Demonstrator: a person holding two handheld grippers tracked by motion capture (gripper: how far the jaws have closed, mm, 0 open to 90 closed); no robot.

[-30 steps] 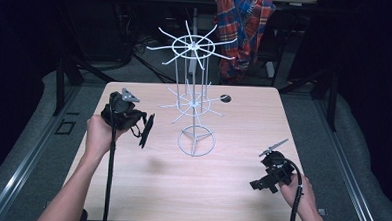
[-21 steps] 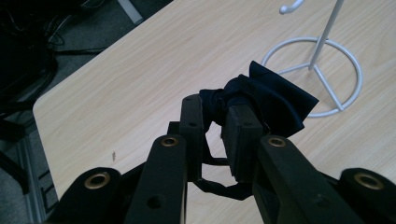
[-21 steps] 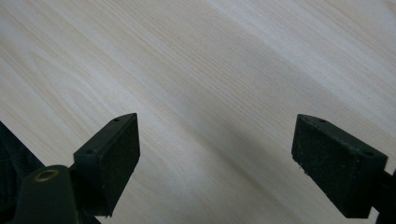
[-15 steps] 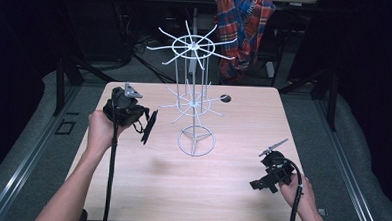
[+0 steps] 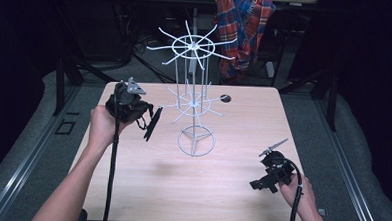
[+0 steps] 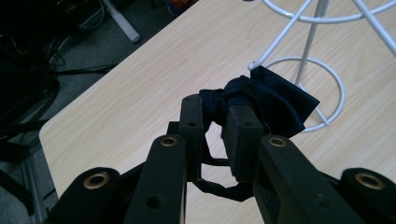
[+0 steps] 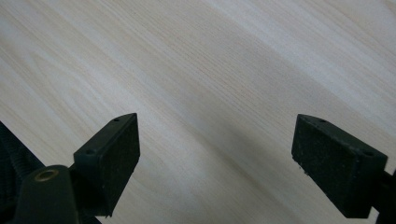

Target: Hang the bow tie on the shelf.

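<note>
Left gripper [image 6: 219, 126] clamps a dark cloth [image 6: 266, 100], centre frame, beside the rack [image 5: 194, 103]; hanging appears not yet done; right gripper [image 7: 215, 158] rests wide apart, lower right, over table [image 5: 155, 189].

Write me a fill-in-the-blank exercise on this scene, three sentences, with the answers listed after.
1. The left claw is shut on a dark piece of ____.
2. The white wire rack stands on the ____ table.
3. The right claw has its jaws ____, with nothing between them.

Missing words: cloth; wooden; open
</note>
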